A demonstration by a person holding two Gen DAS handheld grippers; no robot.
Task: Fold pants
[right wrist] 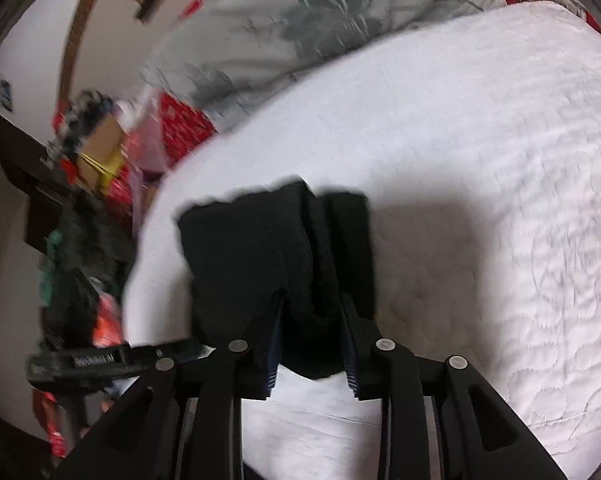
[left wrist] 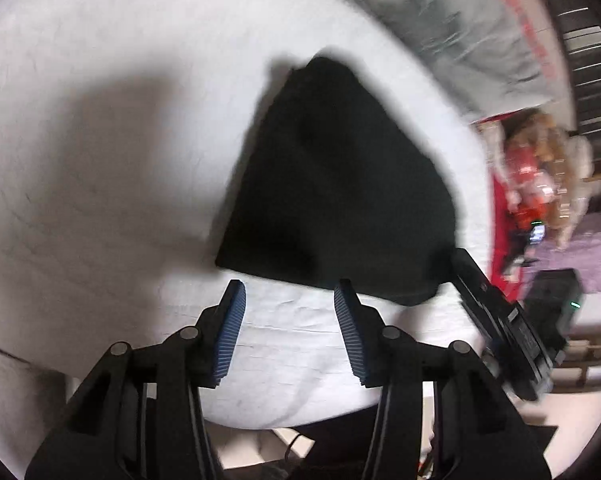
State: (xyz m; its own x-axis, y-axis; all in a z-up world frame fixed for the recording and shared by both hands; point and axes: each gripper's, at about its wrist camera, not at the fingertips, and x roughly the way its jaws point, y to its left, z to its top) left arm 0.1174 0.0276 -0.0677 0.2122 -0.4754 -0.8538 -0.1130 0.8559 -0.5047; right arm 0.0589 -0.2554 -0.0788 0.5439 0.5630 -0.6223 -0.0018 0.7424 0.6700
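The black pants [left wrist: 340, 184] lie folded in a compact bundle on the white quilted bed [left wrist: 100, 120]. My left gripper [left wrist: 290, 292] is open and empty, just short of the bundle's near edge. In the right wrist view the pants [right wrist: 260, 248] reach in between the fingers of my right gripper [right wrist: 312, 300]. The jaws stand apart with black cloth between them; whether they pinch it I cannot tell. The right gripper's body [left wrist: 500, 320] shows in the left wrist view at the bundle's right corner. The left gripper's body [right wrist: 112, 360] shows at the left of the right wrist view.
A grey patterned duvet [right wrist: 300, 32] lies bunched at the far side of the bed [right wrist: 480, 160]. Red bedding and cluttered items [left wrist: 540, 184] sit beyond the bed's edge, with a box and clutter [right wrist: 92, 148] beside it. The floor [left wrist: 580, 408] lies below the near edge.
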